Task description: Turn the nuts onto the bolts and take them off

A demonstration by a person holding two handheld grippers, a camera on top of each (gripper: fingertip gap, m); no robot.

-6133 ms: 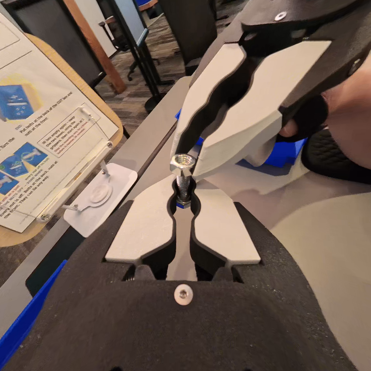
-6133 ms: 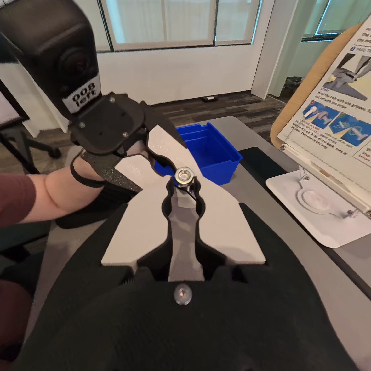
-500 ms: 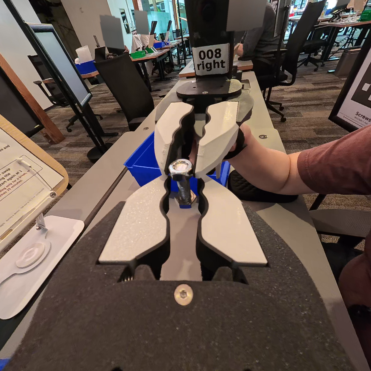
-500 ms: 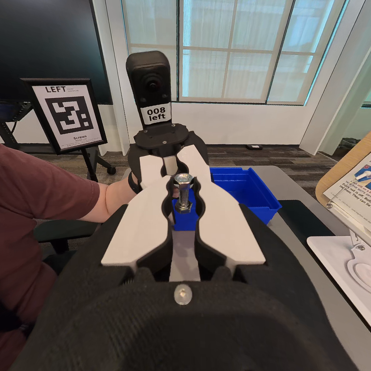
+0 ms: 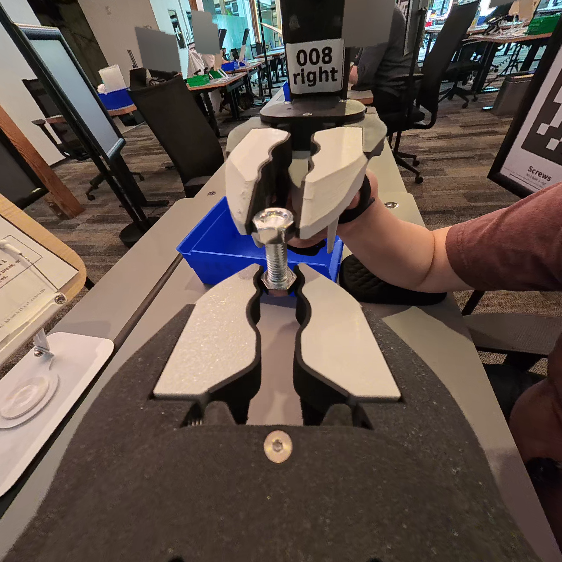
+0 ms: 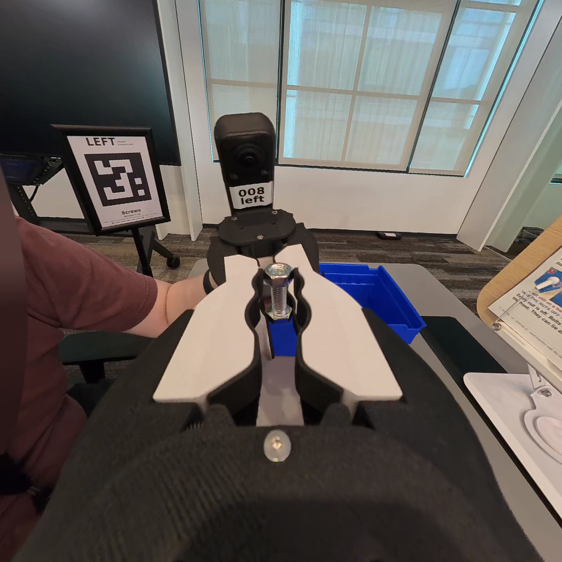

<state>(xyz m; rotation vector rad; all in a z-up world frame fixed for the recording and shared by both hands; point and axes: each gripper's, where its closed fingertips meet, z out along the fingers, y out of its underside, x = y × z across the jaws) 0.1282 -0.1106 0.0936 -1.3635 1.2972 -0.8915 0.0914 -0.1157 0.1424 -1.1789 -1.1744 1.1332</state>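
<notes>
A silver bolt [image 5: 276,257] stands upright in the air above the grey table [image 5: 137,304]. My left gripper [image 5: 279,272] is shut on the bolt's hex head [image 5: 278,280] at the bottom. My right gripper [image 5: 273,226] faces it from the far side and is shut on the nut [image 5: 271,225] at the top end of the thread. In the right wrist view my right gripper [image 6: 278,275] grips the nut [image 6: 278,273], with the bolt [image 6: 278,296] below it between the fingers. Bare thread shows between nut and head.
An open blue bin [image 5: 219,243] stands on the table just behind and below the bolt; it also shows in the right wrist view [image 6: 380,298]. An instruction sheet on a stand [image 5: 30,304] is at the left edge. A black pad [image 5: 380,282] lies under the person's forearm [image 5: 425,249]. The tips of one gripper are about 5 cm away from the tips of the other.
Since six seconds ago both grippers have swung level and face each other, still holding nut and bolt. Over the last half second almost nothing has moved.
</notes>
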